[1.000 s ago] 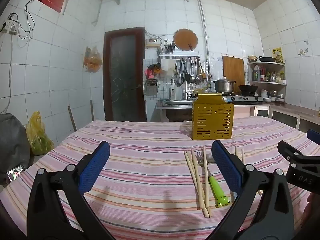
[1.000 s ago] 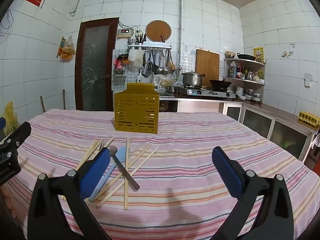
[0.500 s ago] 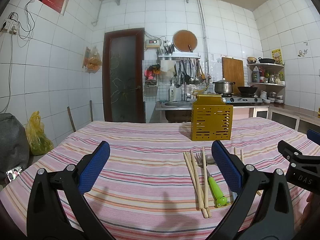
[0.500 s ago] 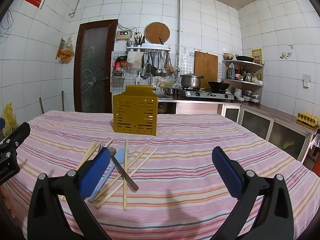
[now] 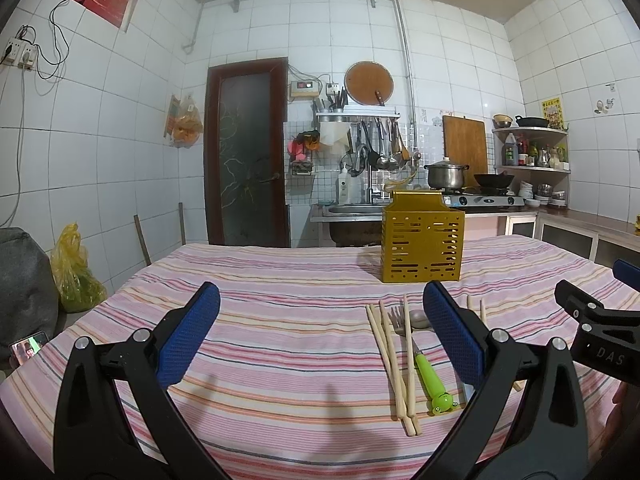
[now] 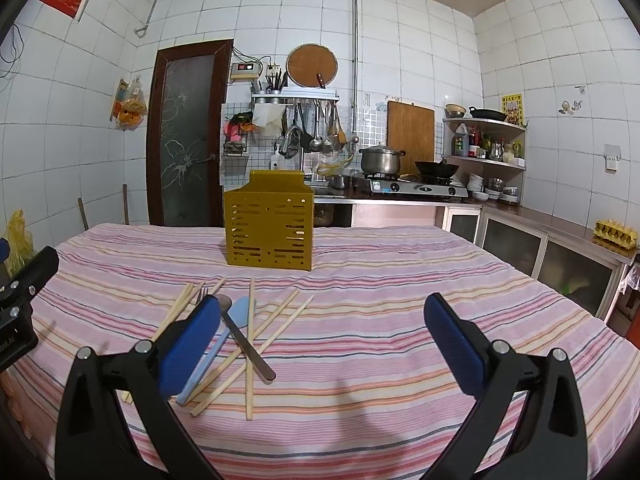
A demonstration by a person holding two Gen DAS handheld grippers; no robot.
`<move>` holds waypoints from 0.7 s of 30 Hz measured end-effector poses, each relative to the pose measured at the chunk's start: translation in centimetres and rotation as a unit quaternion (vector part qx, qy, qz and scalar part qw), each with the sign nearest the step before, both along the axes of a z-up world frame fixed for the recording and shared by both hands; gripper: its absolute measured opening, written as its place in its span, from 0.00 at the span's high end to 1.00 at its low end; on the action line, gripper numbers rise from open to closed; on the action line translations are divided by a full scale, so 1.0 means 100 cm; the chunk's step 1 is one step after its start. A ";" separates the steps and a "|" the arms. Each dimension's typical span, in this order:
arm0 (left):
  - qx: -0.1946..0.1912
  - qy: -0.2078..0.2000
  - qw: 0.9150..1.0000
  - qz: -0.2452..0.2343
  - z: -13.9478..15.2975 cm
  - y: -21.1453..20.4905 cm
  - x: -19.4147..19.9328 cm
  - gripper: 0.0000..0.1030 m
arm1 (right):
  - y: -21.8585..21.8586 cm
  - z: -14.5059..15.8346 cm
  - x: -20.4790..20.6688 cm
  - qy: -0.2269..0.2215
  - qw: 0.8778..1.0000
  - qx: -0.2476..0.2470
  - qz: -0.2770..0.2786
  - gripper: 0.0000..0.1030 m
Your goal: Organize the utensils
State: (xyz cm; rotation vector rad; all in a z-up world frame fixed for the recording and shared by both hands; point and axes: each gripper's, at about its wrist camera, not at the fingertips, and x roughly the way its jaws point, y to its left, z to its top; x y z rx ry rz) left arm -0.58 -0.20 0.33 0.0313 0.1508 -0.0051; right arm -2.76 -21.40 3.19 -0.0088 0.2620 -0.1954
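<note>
White-tiled kitchen, striped tablecloth (image 6: 360, 344), perhaps six chopsticks (image 6: 250, 344), both tools (image 5: 320, 340) (image 6: 322, 344) wide, empty.

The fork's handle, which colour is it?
Bright green fork handle, seen best in the left wrist view.

Our right tool (image 6: 322, 350) hides part of the fork (image 6: 203, 293) and the blue spoon (image 6: 236, 312); our left tool (image 5: 320, 344) covers the steel spoon (image 5: 418, 319). We cannot read the wall poster (image 6: 512, 109).
</note>
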 end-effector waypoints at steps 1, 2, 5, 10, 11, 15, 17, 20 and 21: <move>0.000 0.000 1.000 0.000 0.000 0.001 0.000 0.05 | 0.000 0.000 0.000 0.000 1.000 0.000 0.000 0.04; 0.000 0.000 1.000 0.000 0.000 0.001 0.000 0.05 | -0.001 0.000 0.001 0.000 1.000 0.000 0.000 0.04; 0.000 0.000 1.000 0.000 0.000 0.000 0.000 0.05 | 0.000 -0.001 0.001 -0.001 1.000 0.001 0.000 0.04; 0.000 -0.001 1.000 0.000 0.000 0.000 0.000 0.05 | 0.000 -0.001 0.001 0.000 1.000 0.001 0.000 0.04; 0.000 -0.001 1.000 0.000 0.000 0.000 0.000 0.05 | 0.000 -0.001 0.001 0.000 1.000 0.001 0.000 0.04; 0.001 -0.002 1.000 0.000 0.002 -0.001 -0.001 0.05 | 0.000 -0.001 0.001 0.000 1.000 0.001 0.000 0.04; 0.001 -0.002 1.000 0.000 0.002 -0.001 -0.001 0.05 | 0.000 -0.001 0.000 0.000 1.000 0.001 0.000 0.04; 0.001 -0.003 1.000 0.000 0.001 -0.001 -0.001 0.05 | 0.000 -0.001 0.000 0.000 1.000 0.001 0.000 0.04; 0.001 -0.003 1.000 0.000 0.002 -0.001 -0.001 0.05 | 0.000 -0.001 0.001 0.000 1.000 0.001 0.000 0.04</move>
